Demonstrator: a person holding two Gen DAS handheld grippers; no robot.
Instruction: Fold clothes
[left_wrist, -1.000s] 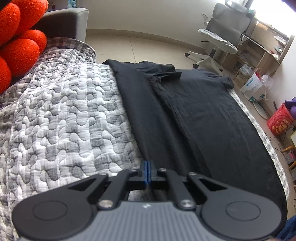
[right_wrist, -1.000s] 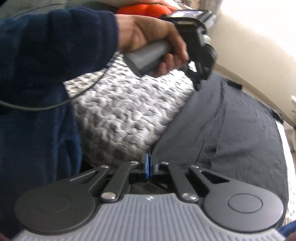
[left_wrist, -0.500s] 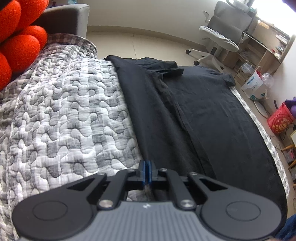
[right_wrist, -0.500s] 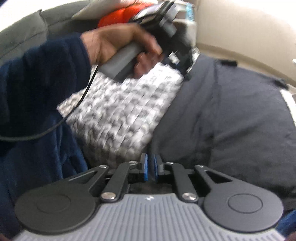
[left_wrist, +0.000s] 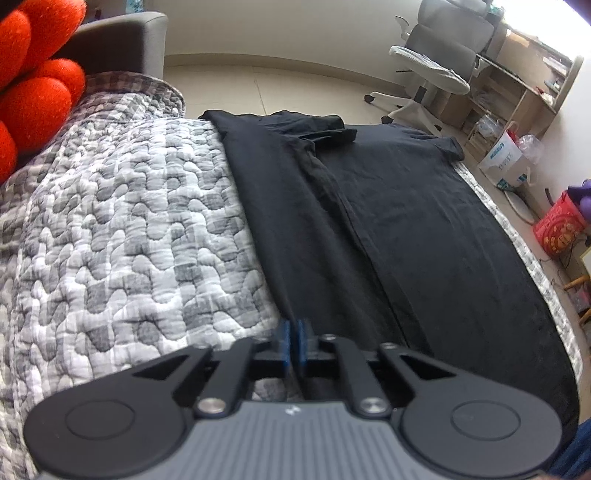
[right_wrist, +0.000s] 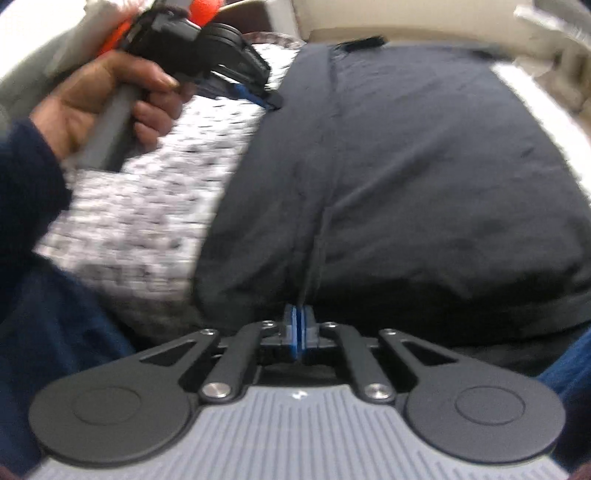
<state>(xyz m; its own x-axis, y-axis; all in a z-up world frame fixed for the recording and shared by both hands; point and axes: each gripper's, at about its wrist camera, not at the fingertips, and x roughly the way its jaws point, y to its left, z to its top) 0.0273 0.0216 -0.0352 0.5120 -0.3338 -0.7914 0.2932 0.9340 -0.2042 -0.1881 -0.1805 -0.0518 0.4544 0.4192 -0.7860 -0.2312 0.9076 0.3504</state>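
Black garment (left_wrist: 406, 229) lies spread over the right part of a grey-and-white quilted bedspread (left_wrist: 122, 236), with its left side folded in lengthwise so that a long doubled band runs from near to far; a short sleeve is tucked across the far end. Left gripper (left_wrist: 292, 341), seen from its own camera, sits over the near left edge of the garment where cloth meets quilt; its blue pads stand a narrow slit apart, and dark fabric appears to pass between them, though blur at the tips leaves the hold uncertain. From the right wrist view the same left gripper (right_wrist: 258, 96) is carried by a hand (right_wrist: 107, 107) in a dark blue sleeve, its tips at the garment's left edge. Right gripper (right_wrist: 297, 328) is at the near hem, its pads pressed nearly together on a ridge of the dark cloth that rises straight from them. Red round cushions (left_wrist: 33, 92) sit at far left. A grey office chair (left_wrist: 439, 59) and a wooden shelf unit (left_wrist: 532, 88) stand on the floor at far right.
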